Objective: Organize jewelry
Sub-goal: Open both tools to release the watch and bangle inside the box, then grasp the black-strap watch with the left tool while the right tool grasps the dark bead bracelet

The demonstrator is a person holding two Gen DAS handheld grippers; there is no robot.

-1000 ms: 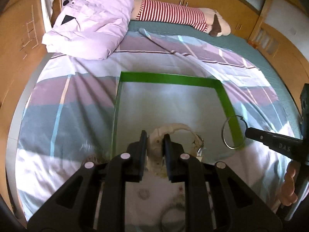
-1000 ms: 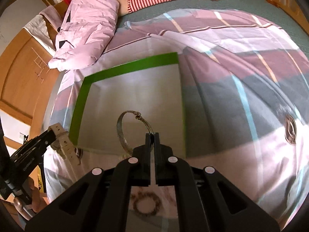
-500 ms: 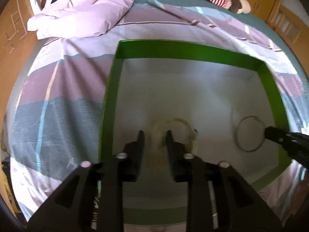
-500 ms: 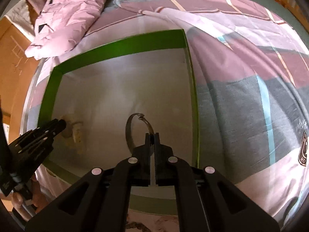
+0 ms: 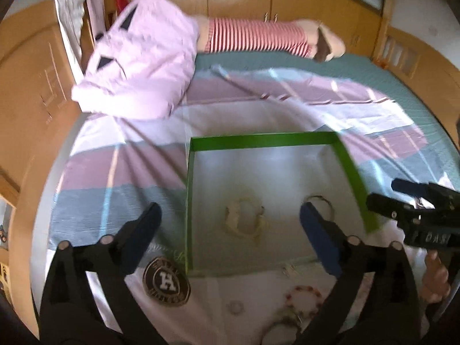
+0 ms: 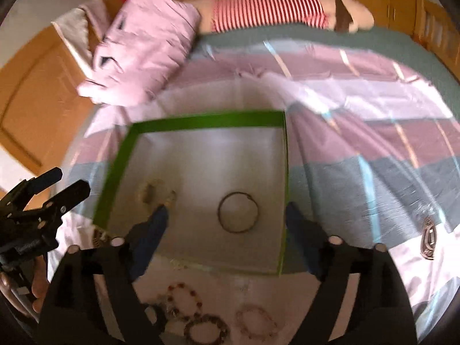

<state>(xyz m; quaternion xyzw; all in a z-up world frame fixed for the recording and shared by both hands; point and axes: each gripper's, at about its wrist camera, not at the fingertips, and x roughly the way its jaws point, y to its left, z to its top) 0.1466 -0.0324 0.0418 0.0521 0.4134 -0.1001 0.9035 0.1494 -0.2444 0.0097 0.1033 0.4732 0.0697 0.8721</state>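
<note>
A green-rimmed tray (image 5: 261, 141) (image 6: 201, 122) with a pale floor lies on the bed. A cream bead bracelet (image 5: 244, 220) (image 6: 152, 194) lies in it near the left. A thin metal bangle (image 6: 238, 212) (image 5: 319, 204) lies in it near the right. My left gripper (image 5: 230, 238) is wide open and empty above the tray's near edge. My right gripper (image 6: 227, 241) is wide open and empty, back from the bangle. Several more bead bracelets (image 6: 184, 296) (image 5: 303, 299) lie on the sheet in front of the tray.
A round badge with an H (image 5: 166, 284) lies by the tray's near left corner. A pink pillow (image 5: 143, 63) and a striped plush toy (image 5: 253, 37) lie at the head of the bed. Wooden cupboards (image 5: 31, 92) stand around the bed.
Both grippers have opened wide and pulled back and up. The cream bracelet and the metal bangle now lie loose on the tray floor.
</note>
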